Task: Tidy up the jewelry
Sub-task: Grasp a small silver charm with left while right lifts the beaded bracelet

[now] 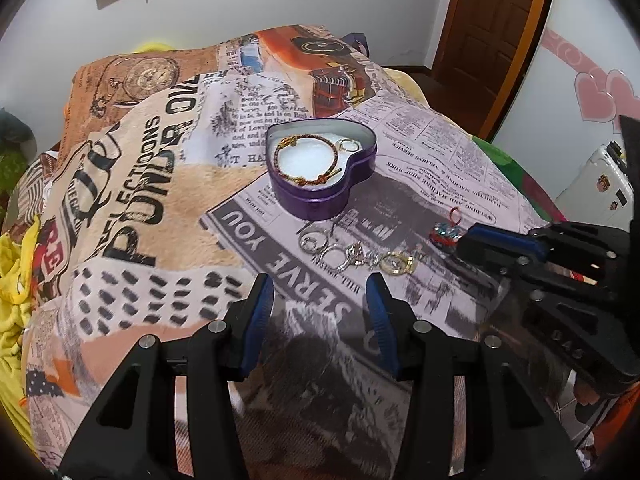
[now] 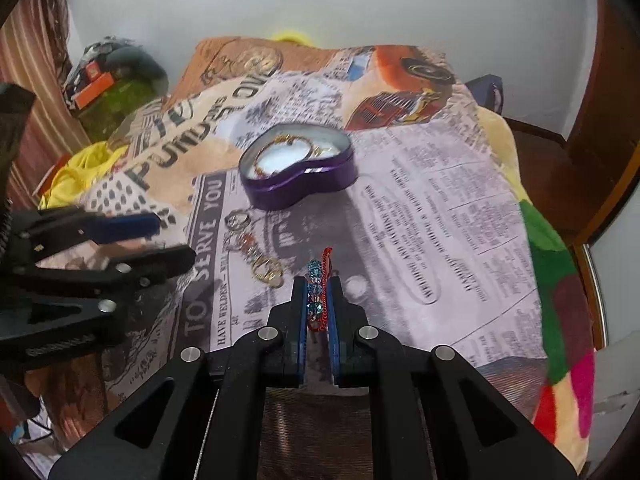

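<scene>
A purple heart-shaped tin (image 1: 320,196) (image 2: 304,188) stands open on the printed blanket, holding a red-and-gold bracelet (image 1: 306,160) and a ring (image 1: 347,145). Several silver and gold rings (image 1: 352,254) (image 2: 256,252) lie in a row in front of it. My right gripper (image 2: 317,284) (image 1: 464,240) is shut on a red cord bracelet with blue beads (image 2: 315,292) (image 1: 444,234), just right of the rings. My left gripper (image 1: 318,292) (image 2: 172,240) is open and empty, just short of the rings.
The newspaper-print blanket (image 1: 160,200) covers a raised surface that drops off at left and right. Yellow cloth (image 1: 12,272) lies at the left edge. A wooden door (image 1: 492,20) and a white wall stand behind.
</scene>
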### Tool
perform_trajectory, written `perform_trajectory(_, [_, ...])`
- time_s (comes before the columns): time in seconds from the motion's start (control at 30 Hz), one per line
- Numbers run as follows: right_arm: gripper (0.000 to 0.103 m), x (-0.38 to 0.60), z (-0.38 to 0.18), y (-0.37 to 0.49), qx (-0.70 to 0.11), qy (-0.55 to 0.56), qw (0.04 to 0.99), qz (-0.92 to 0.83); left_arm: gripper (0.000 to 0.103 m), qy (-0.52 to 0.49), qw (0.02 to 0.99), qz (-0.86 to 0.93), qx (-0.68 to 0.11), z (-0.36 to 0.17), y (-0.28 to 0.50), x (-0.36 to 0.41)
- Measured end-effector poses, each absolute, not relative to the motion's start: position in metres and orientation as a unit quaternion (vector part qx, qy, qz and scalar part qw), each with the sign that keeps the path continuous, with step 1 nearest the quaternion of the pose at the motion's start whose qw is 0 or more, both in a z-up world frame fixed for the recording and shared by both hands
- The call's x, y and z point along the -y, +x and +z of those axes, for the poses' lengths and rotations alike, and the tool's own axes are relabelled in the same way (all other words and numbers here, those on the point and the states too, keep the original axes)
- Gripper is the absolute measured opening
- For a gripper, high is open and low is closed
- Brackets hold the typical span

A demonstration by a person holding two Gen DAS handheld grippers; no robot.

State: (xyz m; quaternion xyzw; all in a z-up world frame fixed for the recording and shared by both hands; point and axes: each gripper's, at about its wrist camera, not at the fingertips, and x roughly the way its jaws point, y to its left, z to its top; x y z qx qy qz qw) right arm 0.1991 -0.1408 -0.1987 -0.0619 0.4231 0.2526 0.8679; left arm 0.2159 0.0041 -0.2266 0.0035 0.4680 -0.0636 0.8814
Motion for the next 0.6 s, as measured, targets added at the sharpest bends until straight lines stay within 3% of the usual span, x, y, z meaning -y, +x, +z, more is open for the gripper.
perform_trajectory(0.13, [0.008,0.147,-0.193,0.203,-0.414,-0.052,0.874,0.25,0.047,0.0,0.882,-0.055,-0.467,-0.23,0.226,-0.002])
perform_trajectory(0.53, [0.008,0.152,-0.197,0.21,-0.414,-0.037,0.873,0.257,0.022,-0.019,0.869,-0.082,-0.488,-0.247,0.249,0.008])
perform_trajectory(0.6, [0.008,0.152,-0.198,0.21,-0.414,-0.036,0.872,0.258,0.014,-0.025,0.866,-0.087,-0.491,-0.249,0.252,0.007])
